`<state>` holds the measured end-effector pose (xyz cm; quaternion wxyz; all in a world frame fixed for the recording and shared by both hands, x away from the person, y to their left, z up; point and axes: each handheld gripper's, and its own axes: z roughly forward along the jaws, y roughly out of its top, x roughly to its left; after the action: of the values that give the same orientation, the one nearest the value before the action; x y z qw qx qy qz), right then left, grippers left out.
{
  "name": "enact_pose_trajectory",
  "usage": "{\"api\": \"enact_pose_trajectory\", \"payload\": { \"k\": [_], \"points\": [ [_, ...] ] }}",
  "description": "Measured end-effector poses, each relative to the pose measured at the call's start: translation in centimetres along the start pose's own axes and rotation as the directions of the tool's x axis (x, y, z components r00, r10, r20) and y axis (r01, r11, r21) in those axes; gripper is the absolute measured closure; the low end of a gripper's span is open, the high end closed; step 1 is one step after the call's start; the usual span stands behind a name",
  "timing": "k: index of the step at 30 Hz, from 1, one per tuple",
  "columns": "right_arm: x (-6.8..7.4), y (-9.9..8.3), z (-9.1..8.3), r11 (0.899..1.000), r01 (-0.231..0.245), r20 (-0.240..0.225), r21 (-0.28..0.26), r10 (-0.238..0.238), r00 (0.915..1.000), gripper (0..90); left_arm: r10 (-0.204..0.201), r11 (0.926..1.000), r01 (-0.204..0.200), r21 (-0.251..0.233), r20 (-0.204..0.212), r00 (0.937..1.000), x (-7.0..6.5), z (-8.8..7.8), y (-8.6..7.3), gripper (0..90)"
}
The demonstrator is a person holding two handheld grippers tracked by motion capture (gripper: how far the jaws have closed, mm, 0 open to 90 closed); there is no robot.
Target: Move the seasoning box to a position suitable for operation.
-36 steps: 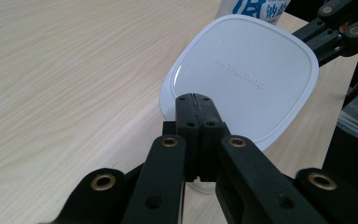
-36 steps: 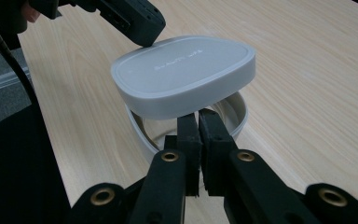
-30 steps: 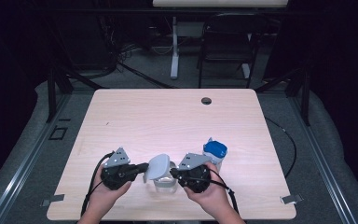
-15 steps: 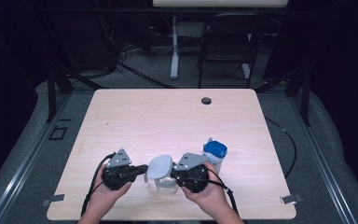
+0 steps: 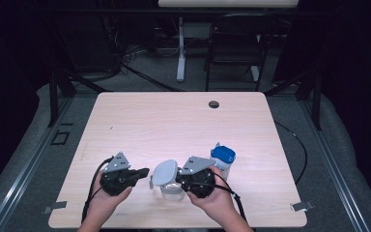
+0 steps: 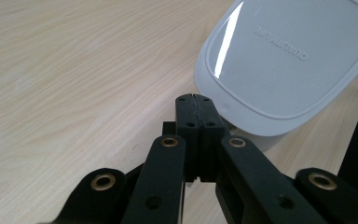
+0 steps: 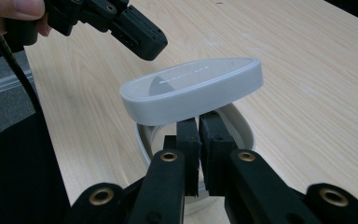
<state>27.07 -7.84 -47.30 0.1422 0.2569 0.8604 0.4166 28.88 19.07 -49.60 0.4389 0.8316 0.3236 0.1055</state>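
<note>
Both fingers pairs clenched: right [image 7: 199, 122] gripping container rim [image 7: 242, 122], left [image 6: 196, 99] empty beside lid [image 6: 284, 60].

White lid [image 5: 165, 173] tipped lower over container [image 5: 172, 192], left gripper [image 5: 145, 171] drawn slightly back

The one thing I can read sits on the white lid [image 6: 284, 60] that fills the upper right of my left gripper view. Raised letters moulded into its flat top spell "QUALITY LIFE", and from where my claw looks they stand upside down and run slightly downhill to the right. The second word is faint, so I take it as "LIFE" only with some doubt.

In my right gripper view the same lid [image 7: 191, 88] carries a thin line of embossed lettering along its top, seen edge-on and too small for me to make out. From the high view the lid [image 5: 165, 172] shows no legible marks.
</note>
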Motion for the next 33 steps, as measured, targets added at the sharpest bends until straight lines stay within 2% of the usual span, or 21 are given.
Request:
{"api": "enact_pose_trajectory", "payload": {
  "k": [7, 14, 19, 25, 33],
  "points": [
    [0.0, 0.3, 0.0, 1.0, 0.001, 0.001, 0.004, -0.001, 1.0, 87.7, -0.022, 0.9997, 0.022, -0.006, -0.019, 0.9996, 0.6, -0.3, -0.4, 88.9],
    [0.1, 0.9, 0.1, 1.0, 0.013, 0.0, 0.003, -0.013, 0.9999, 87.7, -0.036, 0.9991, 0.035, -0.025, -0.056, 0.9978, 1.2, -0.7, -0.7, 79.4],
    [0.1, 1.1, 0.1, 1.0, 0.014, 0.004, 0.001, -0.014, 0.9999, 87.6, -0.045, 0.9988, 0.044, -0.02, -0.051, 0.9977, 1.4, -0.8, -0.8, 72.6],
    [0.4, 1.6, 0.2, 1.0, 0.019, -0.001, -0.004, -0.019, 0.9998, 87.8, -0.061, 0.9976, 0.059, -0.038, -0.054, 0.9967, 1.6, -1.0, -1.0, 64.6],
    [0.6, 2.2, 0.3, 1.0, 0.026, -0.005, -0.01, -0.026, 0.9996, 87.8, -0.081, 0.9962, 0.079, -0.038, -0.072, 0.9941, 2.2, -1.1, -1.3, 62.0]
  ]
}}
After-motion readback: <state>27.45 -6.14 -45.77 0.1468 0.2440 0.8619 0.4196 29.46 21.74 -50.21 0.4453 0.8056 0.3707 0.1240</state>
